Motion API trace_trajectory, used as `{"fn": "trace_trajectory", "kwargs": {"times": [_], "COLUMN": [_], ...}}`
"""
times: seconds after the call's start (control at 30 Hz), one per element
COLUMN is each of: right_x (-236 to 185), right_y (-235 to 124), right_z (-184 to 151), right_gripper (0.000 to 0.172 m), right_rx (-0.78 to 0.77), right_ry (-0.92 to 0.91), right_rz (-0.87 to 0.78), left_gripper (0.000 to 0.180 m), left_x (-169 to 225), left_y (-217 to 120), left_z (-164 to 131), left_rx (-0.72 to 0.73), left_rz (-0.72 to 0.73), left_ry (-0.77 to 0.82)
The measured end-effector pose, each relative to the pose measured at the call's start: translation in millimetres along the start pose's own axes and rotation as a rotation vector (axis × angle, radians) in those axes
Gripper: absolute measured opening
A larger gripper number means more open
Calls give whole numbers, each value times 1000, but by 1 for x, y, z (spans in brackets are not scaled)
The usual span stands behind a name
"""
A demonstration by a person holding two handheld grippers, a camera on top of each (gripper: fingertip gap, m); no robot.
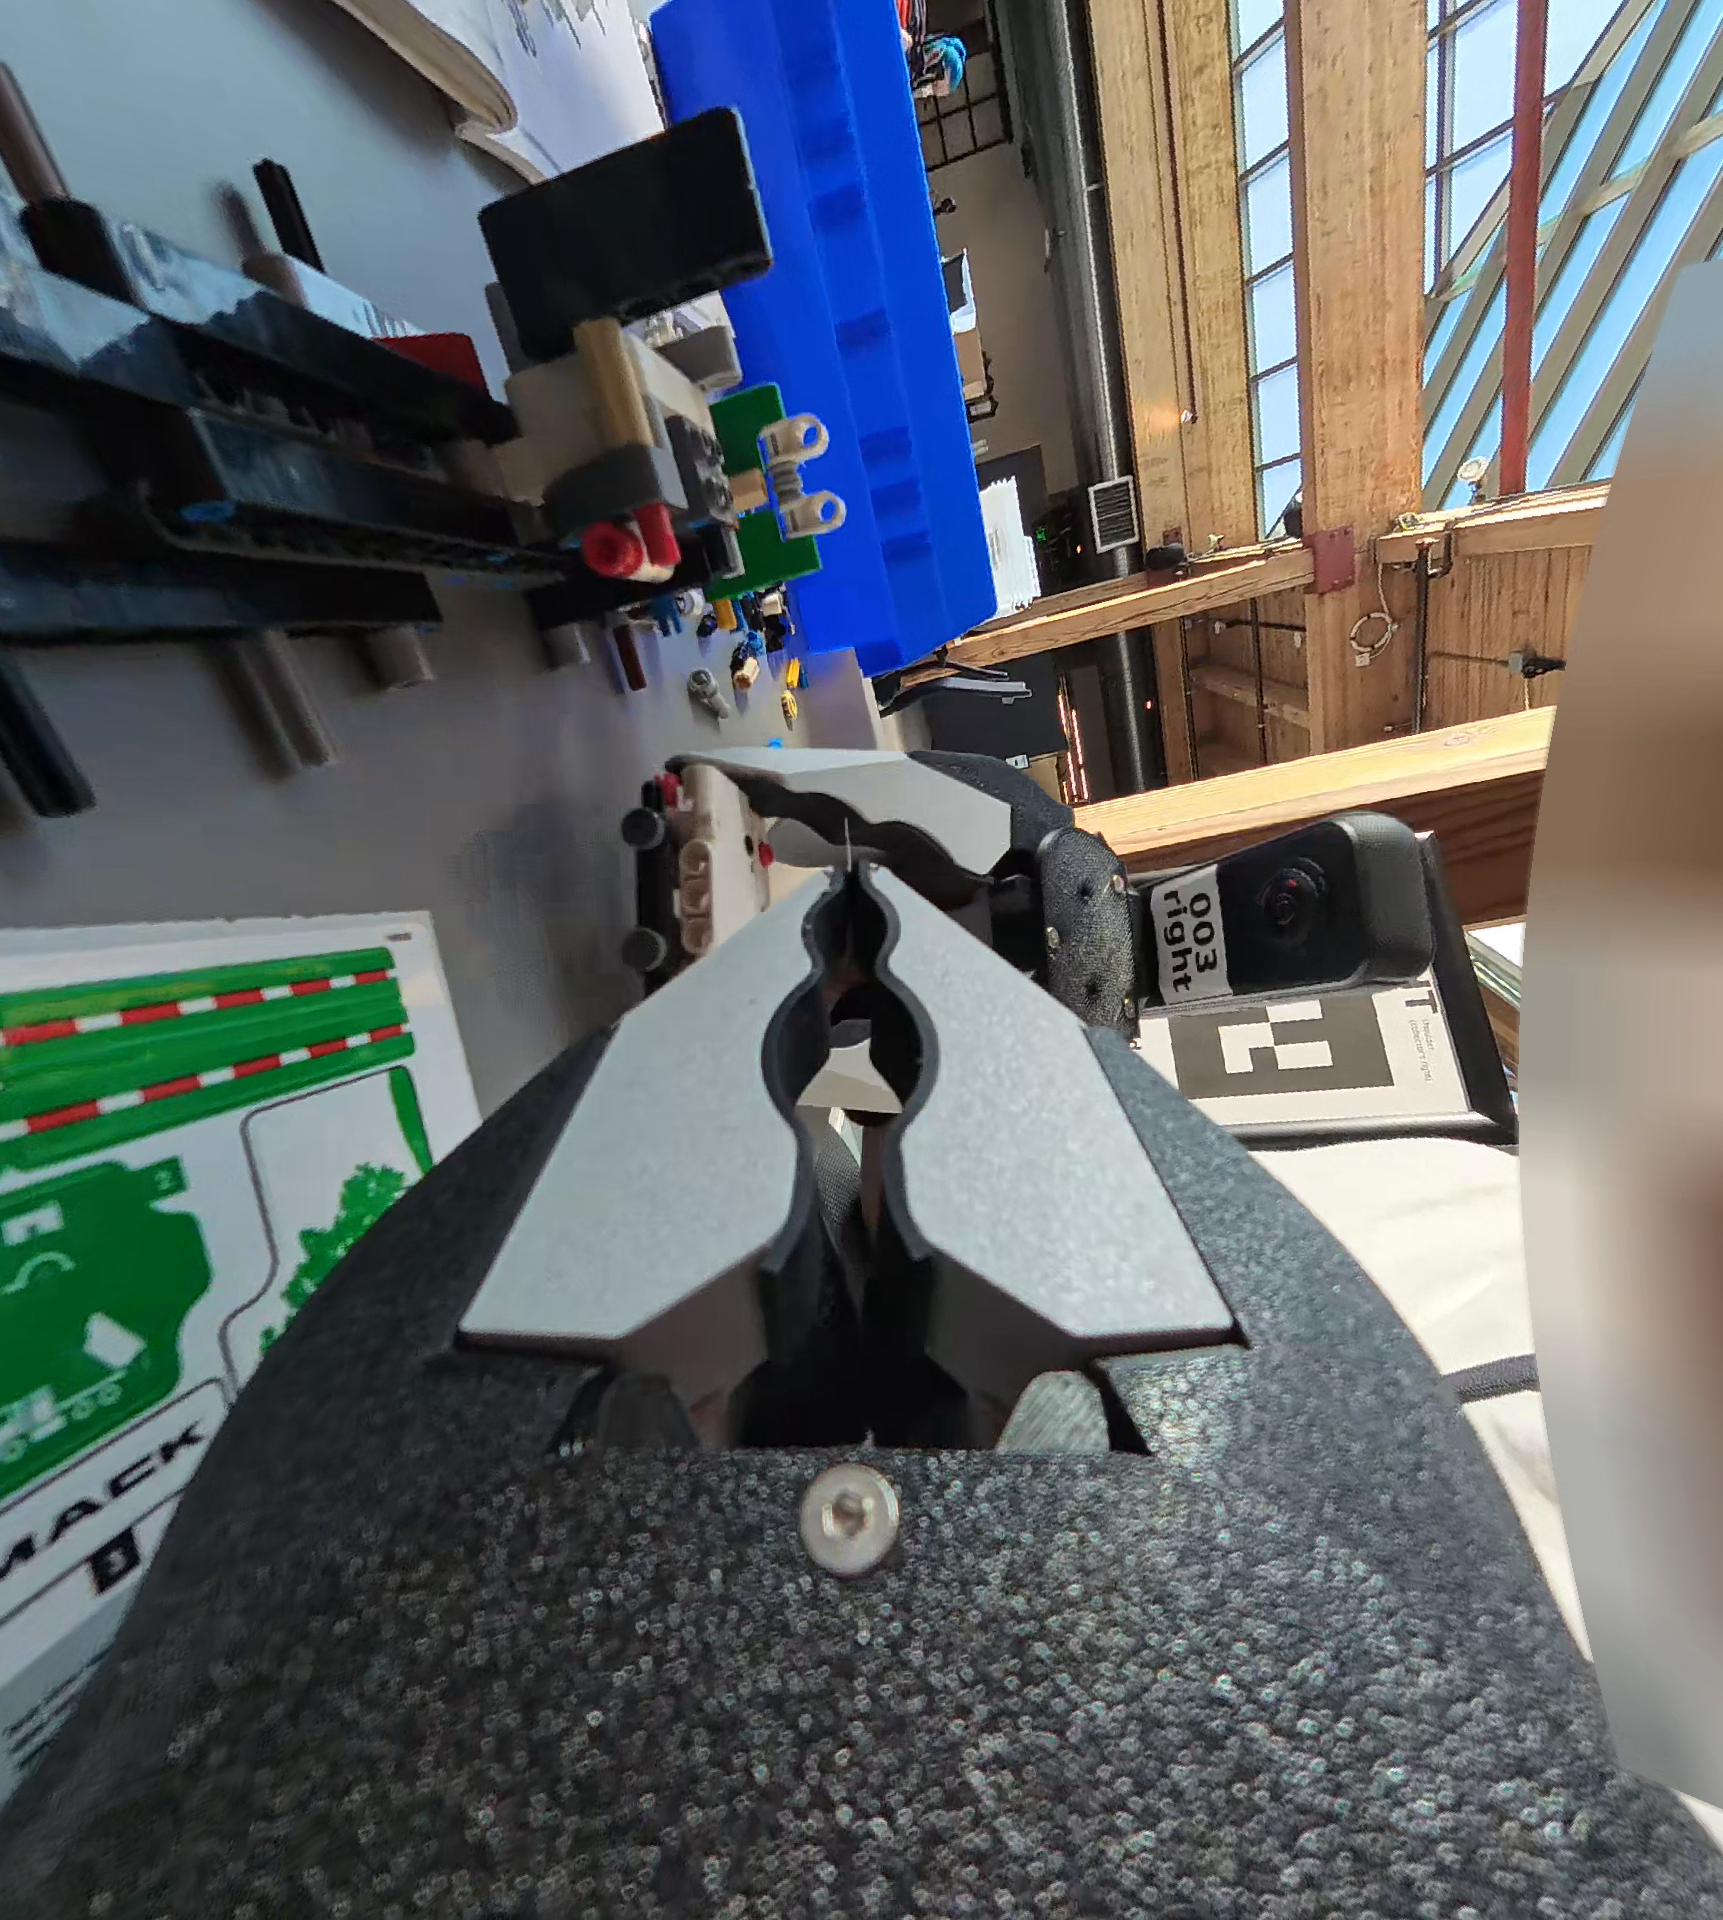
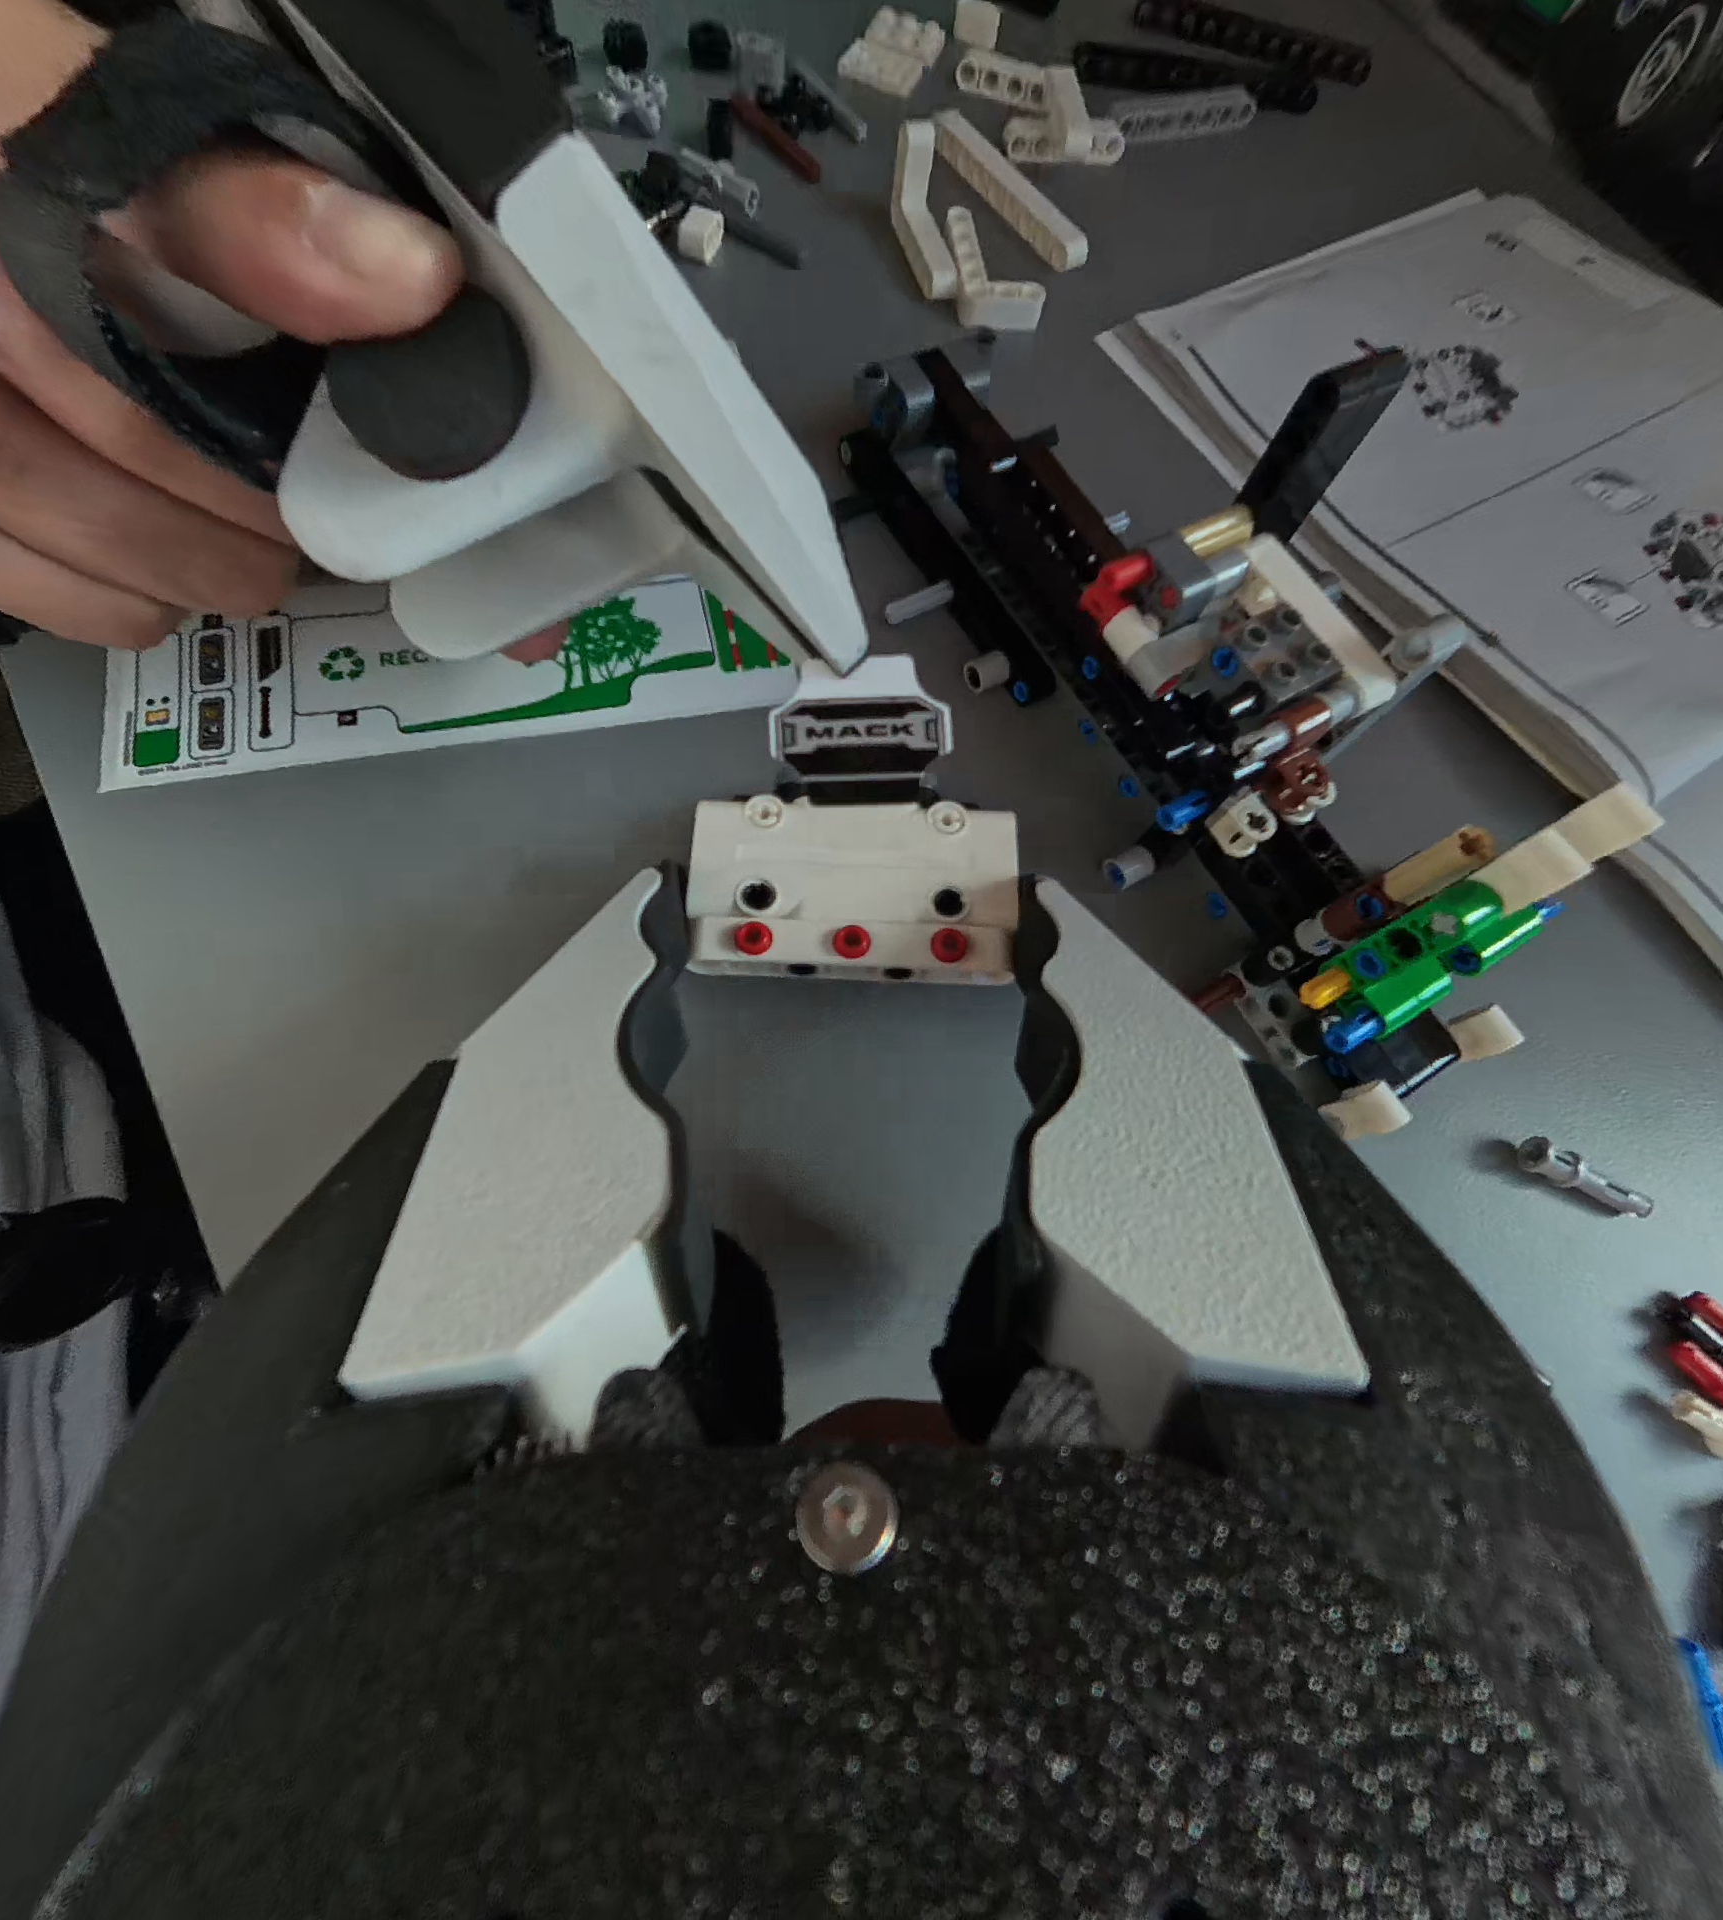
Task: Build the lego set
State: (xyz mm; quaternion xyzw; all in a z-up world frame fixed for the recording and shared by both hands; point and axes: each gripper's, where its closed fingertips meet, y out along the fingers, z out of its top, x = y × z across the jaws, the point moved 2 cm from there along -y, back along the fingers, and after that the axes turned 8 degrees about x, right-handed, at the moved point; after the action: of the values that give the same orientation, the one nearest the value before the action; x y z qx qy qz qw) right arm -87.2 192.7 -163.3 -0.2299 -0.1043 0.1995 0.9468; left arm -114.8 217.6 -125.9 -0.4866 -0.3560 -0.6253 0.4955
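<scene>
My right gripper [image 2: 846, 891] is shut on a small white brick assembly [image 2: 852, 873] with three red pins along its front, one pad against each end, on the grey table [image 2: 369, 935]. My left gripper [image 1: 852, 883] is shut on a white sticker with a black panel [image 2: 862, 717]. It holds the sticker by its top edge, with the lower edge at the far top of the white assembly. In the left wrist view the sticker [image 1: 849, 840] shows only as a thin edge at the fingertips. The right gripper [image 1: 836, 821] and the assembly [image 1: 706, 883] lie just beyond them.
A green and white sticker sheet [image 2: 421, 686] lies left of the assembly. A long black chassis build [image 2: 1096, 582] lies to the right, with an open instruction booklet [image 2: 1563, 468] behind it. Loose parts [image 2: 992, 156] are scattered at the far side. A blue bin [image 1: 857, 312] stands beyond. My right fingertips sit around 5 cm from my left ones.
</scene>
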Motion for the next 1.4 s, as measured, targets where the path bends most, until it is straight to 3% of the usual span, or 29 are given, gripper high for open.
{"fn": "trace_trajectory", "kwargs": {"times": [0.03,0.13,0.4,0.77,1.4], "right_x": [2,9,11,8,7], "right_y": [0,2,-5,-1,-1], "right_z": [4,11,31,22,21], "right_gripper": [62,62,62,62,62], "right_rx": [30,77,233,160,156], "right_ry": [-29,-131,-136,-138,-165], "right_rz": [-13,-43,-46,-33,-42], "left_gripper": [0,0,0,0,0], "left_x": [1,4,10,5,-2], "left_y": [0,1,2,1,2], "left_z": [1,5,13,5,4], "left_rx": [3,9,1,-12,-15], "left_rz": [-3,-12,-27,-27,-9], "left_ry": [3,34,79,183,180]}}
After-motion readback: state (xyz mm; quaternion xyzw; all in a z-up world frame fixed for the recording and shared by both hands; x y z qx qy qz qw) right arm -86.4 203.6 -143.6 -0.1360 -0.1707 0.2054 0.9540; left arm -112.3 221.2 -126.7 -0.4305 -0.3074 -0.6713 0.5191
